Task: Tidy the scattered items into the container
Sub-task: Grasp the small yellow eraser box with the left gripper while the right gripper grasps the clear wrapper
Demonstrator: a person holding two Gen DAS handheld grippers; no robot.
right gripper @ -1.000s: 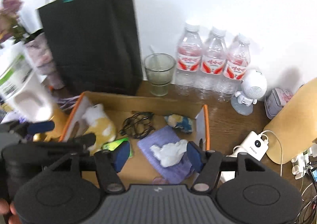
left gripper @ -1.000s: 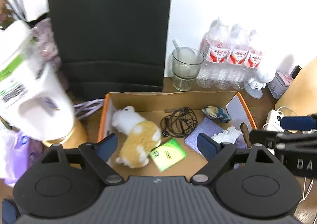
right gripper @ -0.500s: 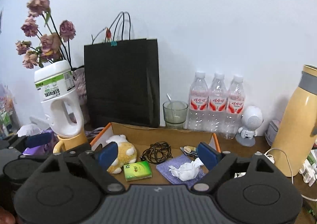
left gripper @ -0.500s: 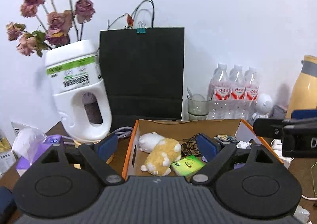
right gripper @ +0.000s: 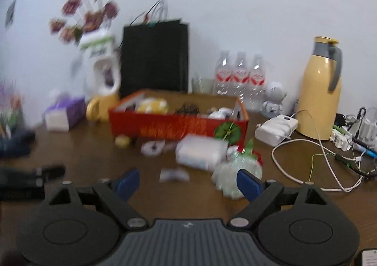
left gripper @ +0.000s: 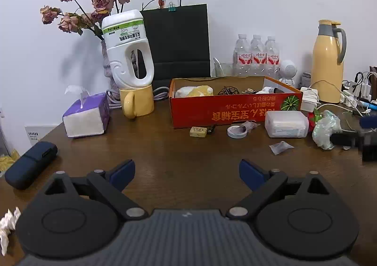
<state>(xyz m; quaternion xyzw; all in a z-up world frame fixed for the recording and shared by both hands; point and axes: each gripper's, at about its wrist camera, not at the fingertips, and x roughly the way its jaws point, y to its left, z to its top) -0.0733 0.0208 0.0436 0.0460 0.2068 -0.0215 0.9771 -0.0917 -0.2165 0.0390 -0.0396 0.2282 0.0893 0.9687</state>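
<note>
Both views look forward and slightly down along their own gripper fingers, from low over the brown table [left gripper: 188,148], facing the white wall. The left wrist view sits back from the red cardboard box [left gripper: 235,110], which lies straight ahead beyond its fingers. The right wrist view, blurred, stands further right, with the box [right gripper: 179,127] ahead and slightly left. Both share the box, the black paper bag [left gripper: 179,39] behind it, the yellow thermos [right gripper: 320,91] far right, and the litter before the box.
</note>
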